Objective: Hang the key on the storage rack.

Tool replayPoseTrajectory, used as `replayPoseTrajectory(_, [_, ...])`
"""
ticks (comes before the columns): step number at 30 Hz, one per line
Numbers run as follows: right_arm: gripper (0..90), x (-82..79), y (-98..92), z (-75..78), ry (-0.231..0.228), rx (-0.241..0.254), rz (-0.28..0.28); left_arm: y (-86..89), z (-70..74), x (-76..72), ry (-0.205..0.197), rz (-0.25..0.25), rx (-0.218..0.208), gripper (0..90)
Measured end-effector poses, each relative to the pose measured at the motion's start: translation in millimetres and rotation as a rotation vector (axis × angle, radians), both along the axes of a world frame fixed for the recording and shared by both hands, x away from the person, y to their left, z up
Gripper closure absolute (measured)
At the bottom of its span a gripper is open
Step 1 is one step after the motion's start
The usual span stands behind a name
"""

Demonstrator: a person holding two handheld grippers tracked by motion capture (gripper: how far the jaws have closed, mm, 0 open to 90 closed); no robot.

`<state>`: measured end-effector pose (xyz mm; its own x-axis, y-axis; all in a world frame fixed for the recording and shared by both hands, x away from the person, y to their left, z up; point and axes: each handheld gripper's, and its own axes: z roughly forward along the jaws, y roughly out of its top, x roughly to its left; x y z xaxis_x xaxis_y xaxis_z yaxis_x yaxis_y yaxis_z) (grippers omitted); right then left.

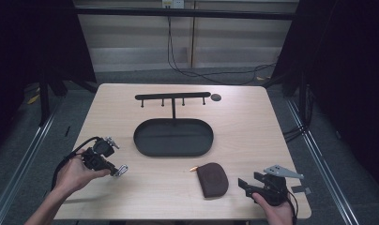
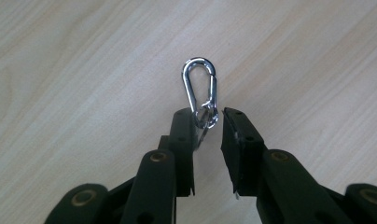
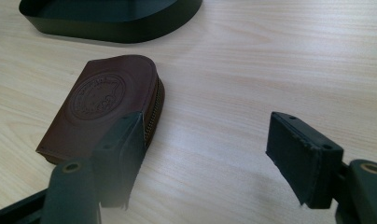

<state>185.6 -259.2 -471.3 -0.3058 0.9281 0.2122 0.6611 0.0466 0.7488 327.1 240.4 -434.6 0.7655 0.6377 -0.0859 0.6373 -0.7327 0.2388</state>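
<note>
Nothing hangs yet on the rack (image 1: 173, 96), whose bar with four small hooks stands on a thin post rising from the oval black tray (image 1: 173, 137); the tray lies bare too. If the aim is to hang or stow the small items, almost all of it is left.

The left gripper (image 2: 208, 122) has its fingers (image 2: 184, 135) slightly apart around the lower end of the carabiner (image 2: 200, 91), which lies flat on the desk (image 1: 244, 122) near its left front edge. One pad touches the metal; the other stands just clear, so no firm grip shows.

The right gripper (image 3: 205, 147) is spread wide and empty beside the pouch (image 3: 100, 109).

The carabiner is polished, pear-shaped steel. The pouch is brown embossed leather, round-topped, zipped along its edge. The desk is pale wood grain; tray and rack look like matte black metal.
</note>
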Motion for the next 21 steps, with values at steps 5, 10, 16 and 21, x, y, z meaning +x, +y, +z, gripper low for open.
replayPoseTrajectory(5, [28.3, 0.5, 0.2, -0.3, 0.005, -0.002, 0.004, -3.9, -6.4, 2.5, 0.041, -0.017, 0.035, 76.6])
replayPoseTrajectory(10, [28.6, 0.3, 1.4, -0.2, 0.003, 0.002, 0.020, -7.7, -11.1, 6.4, 0.068, -0.024, 0.068, 79.0])
replayPoseTrajectory(16, [28.6, 0.5, 0.9, -0.6, 0.006, 0.003, 0.019, -12.0, -19.4, 8.5, 0.094, -0.027, 0.118, 86.3])
replayPoseTrajectory(21, [28.5, 0.6, 1.1, -0.7, 0.010, 0.003, 0.021, -11.2, -20.3, 11.0, 0.117, -0.024, 0.128, 88.1])
